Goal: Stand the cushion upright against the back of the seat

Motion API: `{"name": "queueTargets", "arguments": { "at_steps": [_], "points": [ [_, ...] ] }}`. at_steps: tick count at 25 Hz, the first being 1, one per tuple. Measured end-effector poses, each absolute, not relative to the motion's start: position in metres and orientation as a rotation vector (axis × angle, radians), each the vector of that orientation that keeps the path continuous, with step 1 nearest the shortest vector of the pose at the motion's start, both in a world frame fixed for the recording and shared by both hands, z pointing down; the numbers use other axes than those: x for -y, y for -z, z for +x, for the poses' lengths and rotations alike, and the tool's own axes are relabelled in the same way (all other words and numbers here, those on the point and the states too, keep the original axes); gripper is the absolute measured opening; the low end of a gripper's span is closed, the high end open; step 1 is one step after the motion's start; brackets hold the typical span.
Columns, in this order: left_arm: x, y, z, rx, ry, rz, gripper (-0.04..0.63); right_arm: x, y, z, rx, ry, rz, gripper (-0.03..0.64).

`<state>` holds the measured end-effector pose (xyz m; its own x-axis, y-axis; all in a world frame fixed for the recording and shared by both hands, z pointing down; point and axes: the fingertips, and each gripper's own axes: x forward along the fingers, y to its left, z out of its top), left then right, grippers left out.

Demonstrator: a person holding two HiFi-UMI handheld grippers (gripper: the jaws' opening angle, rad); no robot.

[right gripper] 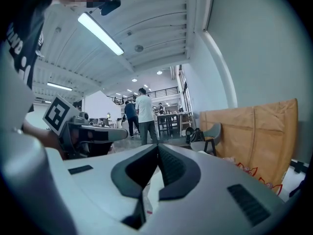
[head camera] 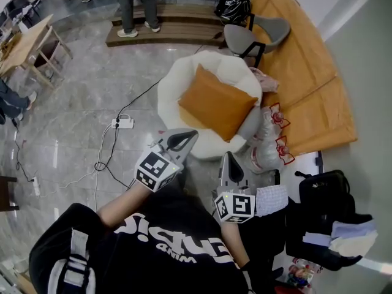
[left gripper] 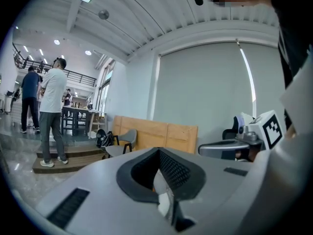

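Left gripper (head camera: 193,133), right gripper (head camera: 228,155), jaws together, near orange cushion (head camera: 217,103)

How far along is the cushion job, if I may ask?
Nothing done: the orange cushion lies broad side up on the white seat. Nothing in hand: left gripper and right gripper are shut, empty, short of it. Gripping and standing it remain.

White lettering on black shirt (head camera: 171,265), unreadable

A grey chair (head camera: 244,38) stands by wooden panels (head camera: 306,66); a white power strip (head camera: 122,123) lies on the floor (head camera: 79,103).
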<state>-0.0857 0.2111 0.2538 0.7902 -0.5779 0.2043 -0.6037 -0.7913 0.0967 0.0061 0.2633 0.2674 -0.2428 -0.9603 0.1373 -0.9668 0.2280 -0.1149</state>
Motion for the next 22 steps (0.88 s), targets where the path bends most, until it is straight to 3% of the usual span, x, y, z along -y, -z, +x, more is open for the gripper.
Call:
{"name": "queueTargets", "arguments": {
  "at_steps": [22],
  "points": [
    [-0.022, -0.292, -0.033, 0.703, -0.289, 2.827, 0.008, -0.069, -0.292, 0.038, 2.331, -0.351, 1.968, 0.021]
  ]
}}
